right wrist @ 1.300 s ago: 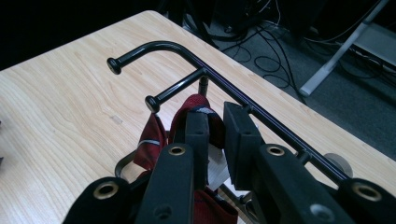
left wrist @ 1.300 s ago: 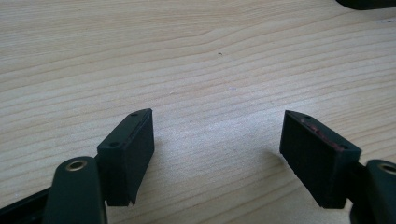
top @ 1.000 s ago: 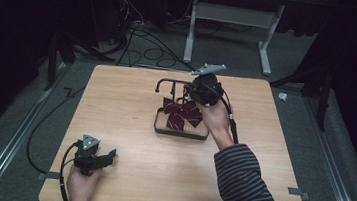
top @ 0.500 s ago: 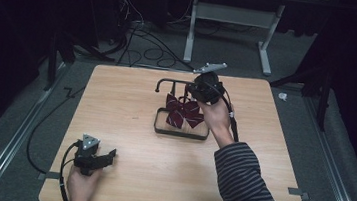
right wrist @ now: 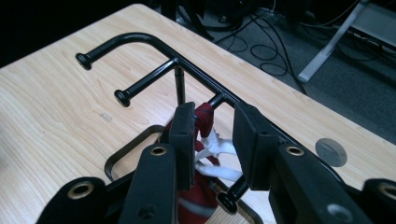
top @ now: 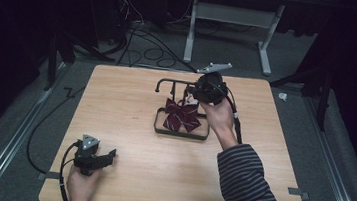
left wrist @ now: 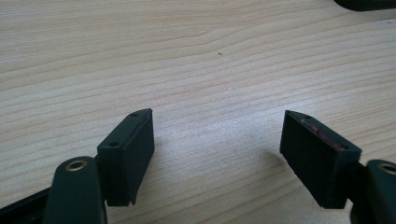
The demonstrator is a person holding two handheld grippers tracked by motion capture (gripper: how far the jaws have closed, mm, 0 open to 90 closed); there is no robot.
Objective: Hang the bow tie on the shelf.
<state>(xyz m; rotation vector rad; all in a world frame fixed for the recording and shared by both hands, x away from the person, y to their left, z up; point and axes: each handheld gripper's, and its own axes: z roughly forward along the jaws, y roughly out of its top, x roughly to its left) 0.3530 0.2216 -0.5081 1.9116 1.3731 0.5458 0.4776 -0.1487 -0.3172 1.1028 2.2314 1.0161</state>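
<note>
I had the right gripper (right wrist: pixel 212 140) up at the black peg rack (right wrist: pixel 154 70), jaws partly apart around the dark-red striped bow tie (top: pixel 183 116) draped from a peg, apparently hanging it there, while the left gripper (left wrist: pixel 219 154) rested wide open and empty on the wooden table (top: pixel 131 100), out of the way

Dim lab or recording studio, lone wooden desk (top: pixel 131 100) on grey carpet (top: pixel 24 114), black drapes around, loose cables (top: pixel 142 41) on the floor beyond its far edge, white metal table legs (top: pixel 268 44) behind
</note>
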